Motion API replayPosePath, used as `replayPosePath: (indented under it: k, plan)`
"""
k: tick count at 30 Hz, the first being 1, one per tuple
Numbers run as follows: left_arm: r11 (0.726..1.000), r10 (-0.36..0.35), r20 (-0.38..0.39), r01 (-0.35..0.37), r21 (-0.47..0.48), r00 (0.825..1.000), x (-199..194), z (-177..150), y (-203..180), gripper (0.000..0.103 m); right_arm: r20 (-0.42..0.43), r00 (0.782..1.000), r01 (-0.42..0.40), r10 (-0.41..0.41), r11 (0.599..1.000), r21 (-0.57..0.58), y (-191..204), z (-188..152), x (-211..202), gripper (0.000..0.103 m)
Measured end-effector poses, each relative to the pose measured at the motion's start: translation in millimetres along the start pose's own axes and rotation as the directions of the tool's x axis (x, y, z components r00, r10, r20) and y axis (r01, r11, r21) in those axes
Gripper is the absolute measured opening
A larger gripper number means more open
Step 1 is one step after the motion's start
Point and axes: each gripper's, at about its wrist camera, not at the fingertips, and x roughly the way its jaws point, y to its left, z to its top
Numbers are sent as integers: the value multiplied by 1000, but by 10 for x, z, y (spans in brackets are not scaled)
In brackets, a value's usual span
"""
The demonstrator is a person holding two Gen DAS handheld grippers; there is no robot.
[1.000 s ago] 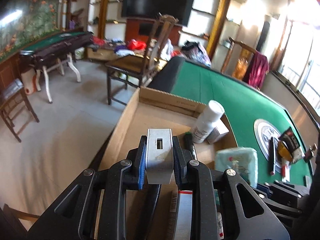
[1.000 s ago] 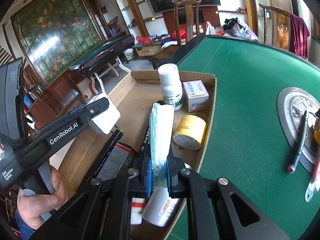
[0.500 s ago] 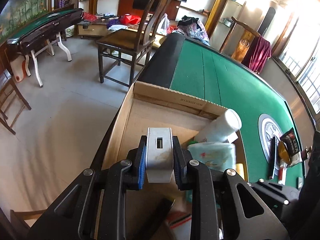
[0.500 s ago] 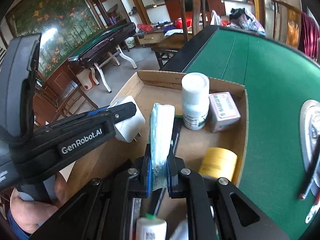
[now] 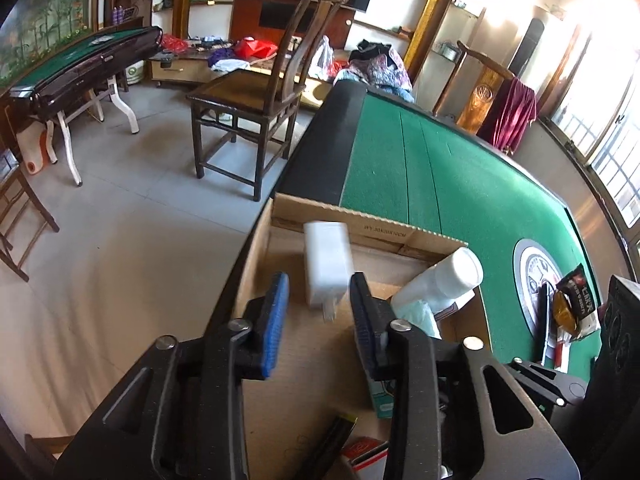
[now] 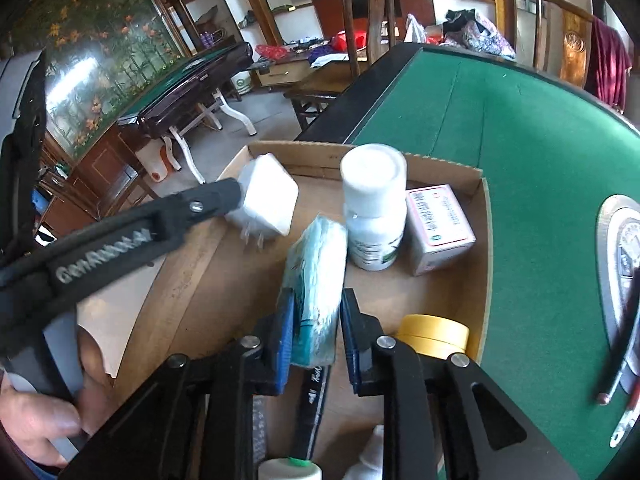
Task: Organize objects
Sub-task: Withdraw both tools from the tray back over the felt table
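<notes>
Left wrist view first: we're over the shallow brown cardboard box (image 5: 360, 224) that sits on the near-left corner of the green felt table (image 5: 460, 184). The left gripper (image 5: 316, 308) has just been opening its jaws, and the white plug-in power adapter (image 5: 327, 268) that it was clamping half a second ago now hangs blurred between the blue pads, touching neither. That's a release, and the adapter looks to be dropping toward the far-left corner of the box.

Over to the right wrist view, and it's the same story. The right gripper (image 6: 316, 340) has also just been opening, and the pale teal soft tissue packet (image 6: 316, 280) leans away from the pads with a gap showing on its right side. We judge it let go, tipping into the middle of the box beside the upright white plastic bottle (image 6: 374, 208). Just right of that bottle sits the small pink-and-white carton (image 6: 440, 228), and nearer to us the yellow tape roll (image 6: 434, 334).

So both grippers are letting go and two more items are going in. Next we'd expect a reach right, to the loose bits on the felt.
</notes>
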Motion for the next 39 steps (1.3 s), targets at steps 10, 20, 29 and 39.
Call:
replayPosePath:
  k: [10,20,29,39]
  plan:
    - [999,-41,55,42,-11,998,-361,-95,-77,37,50,999,-22,20,999,36,-184,-183,-368,23]
    - [991,-107,29,104,89,994,-457,-336,-776,37,74,995,-74,66,991,107,-685,-592,-809,23]
    - [957,-127,-47,134,257,991,-308,-597,-1745,37,121,992,-70,46,978,196,-1431,-960,-1258,23]
    - [893,-141,-198,211,397,970,313,-923,-2912,37,240,969,-55,-53,904,424,-2682,-1330,-1746,35]
